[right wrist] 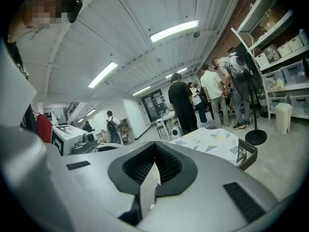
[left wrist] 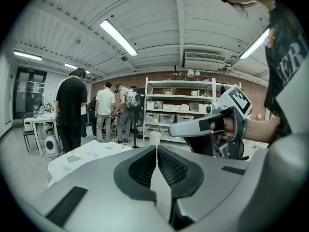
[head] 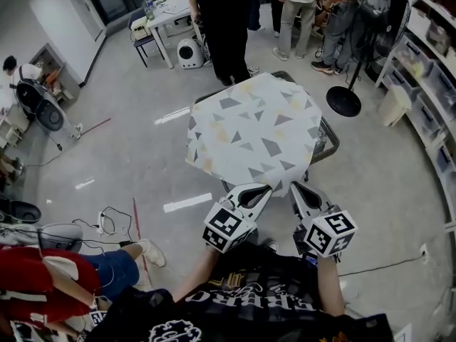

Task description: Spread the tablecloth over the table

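Note:
A white tablecloth [head: 253, 130] with grey and yellow triangles lies draped over a small dark-framed table [head: 329, 137]. Both grippers meet its near edge, side by side. My left gripper [head: 265, 189] is shut, and in the left gripper view a thin strip of the tablecloth [left wrist: 161, 187] runs between its closed jaws [left wrist: 156, 148]. My right gripper [head: 295, 187] is shut too, with a fold of the tablecloth [right wrist: 147, 187] pinched between its jaws [right wrist: 154, 145]. The spread part of the tablecloth [right wrist: 210, 140] shows beyond them.
A person in black [head: 226, 27] stands at the table's far side, others behind. A fan stand [head: 344, 100] and storage shelves [head: 427, 84] are to the right. A person in red [head: 43, 283] sits at lower left, near floor cables [head: 107, 223].

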A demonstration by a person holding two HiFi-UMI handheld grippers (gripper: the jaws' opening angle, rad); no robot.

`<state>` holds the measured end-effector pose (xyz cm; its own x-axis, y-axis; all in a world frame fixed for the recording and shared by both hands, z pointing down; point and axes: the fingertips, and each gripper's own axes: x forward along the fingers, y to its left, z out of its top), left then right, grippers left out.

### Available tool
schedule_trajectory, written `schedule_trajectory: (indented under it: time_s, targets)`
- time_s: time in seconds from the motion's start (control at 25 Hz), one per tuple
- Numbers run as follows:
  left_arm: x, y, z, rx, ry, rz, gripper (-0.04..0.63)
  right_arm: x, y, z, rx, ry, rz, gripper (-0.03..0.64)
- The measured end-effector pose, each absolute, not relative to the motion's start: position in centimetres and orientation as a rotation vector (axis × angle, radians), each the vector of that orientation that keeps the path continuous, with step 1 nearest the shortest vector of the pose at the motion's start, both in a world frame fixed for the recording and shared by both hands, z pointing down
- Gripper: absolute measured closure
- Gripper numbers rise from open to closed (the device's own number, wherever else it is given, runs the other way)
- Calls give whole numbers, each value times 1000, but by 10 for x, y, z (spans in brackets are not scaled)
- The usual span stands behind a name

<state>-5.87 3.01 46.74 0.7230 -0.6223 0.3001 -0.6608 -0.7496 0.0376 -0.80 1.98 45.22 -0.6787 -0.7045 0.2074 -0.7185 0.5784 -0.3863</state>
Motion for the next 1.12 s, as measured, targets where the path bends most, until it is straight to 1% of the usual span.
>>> schedule_trajectory:
  time_s: [0.44,1.12]
  targets:
    - [-52,34,470,2779,-968,421,577,-4,20,456,1240,-2725,658,601]
    - [-48,43,480,2738,-957,431,575,25,18,465,1259,-2664,634,603]
